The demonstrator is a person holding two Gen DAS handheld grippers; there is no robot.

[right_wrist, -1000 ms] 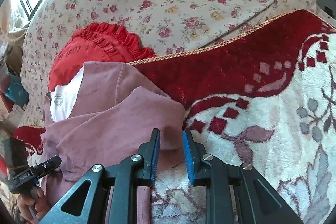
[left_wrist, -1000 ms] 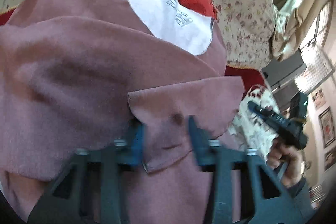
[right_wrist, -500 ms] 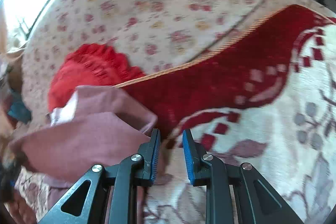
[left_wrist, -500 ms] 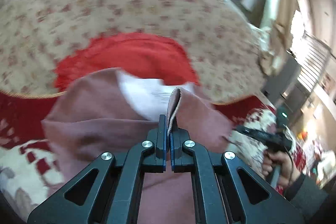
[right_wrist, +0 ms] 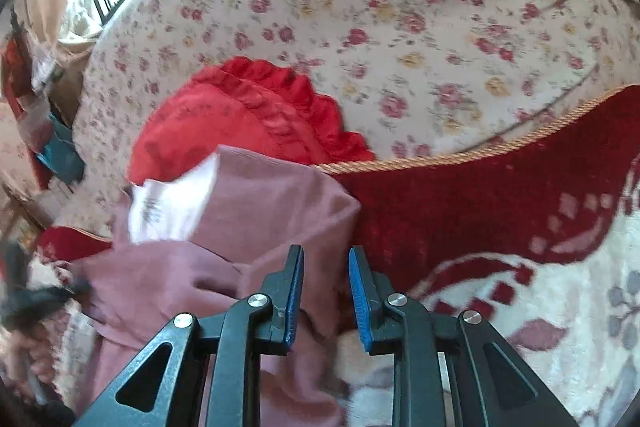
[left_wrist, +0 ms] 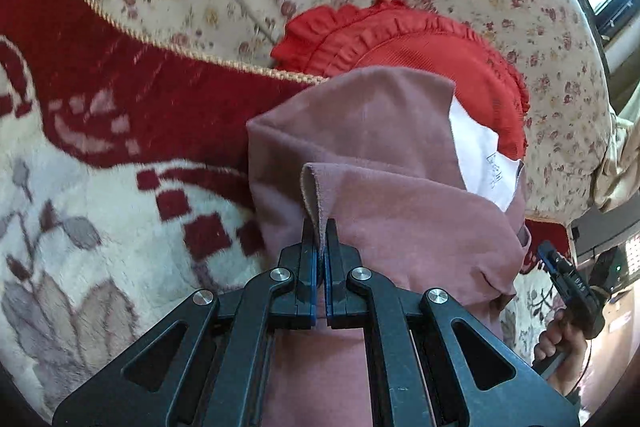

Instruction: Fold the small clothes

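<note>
A dusty-pink garment (left_wrist: pixel 380 195) with a white inner panel (left_wrist: pixel 480 155) lies on the bed, half folded over itself. My left gripper (left_wrist: pixel 319 227) is shut on a raised fold of its hem, which stands up between the pads. In the right wrist view the same garment (right_wrist: pixel 256 219) sits left of centre. My right gripper (right_wrist: pixel 325 255) hovers at its right edge. Its jaws are opening, with pink cloth lying under and between the fingers but not pinched. The right gripper (left_wrist: pixel 560 267) also shows far right in the left wrist view, held by a hand (left_wrist: pixel 560 343).
A red ruffled piece (left_wrist: pixel 420 47) lies behind the pink garment, partly under it. Below is a red and cream plush blanket (right_wrist: pixel 520 227) with a gold cord edge, and beyond it a floral sheet (right_wrist: pixel 400 7). A window and curtain stand at the far edge.
My left gripper closed on the garment's hem and carried it up and across over the garment. The right gripper moved in toward the garment's right edge and its jaws parted a little.
</note>
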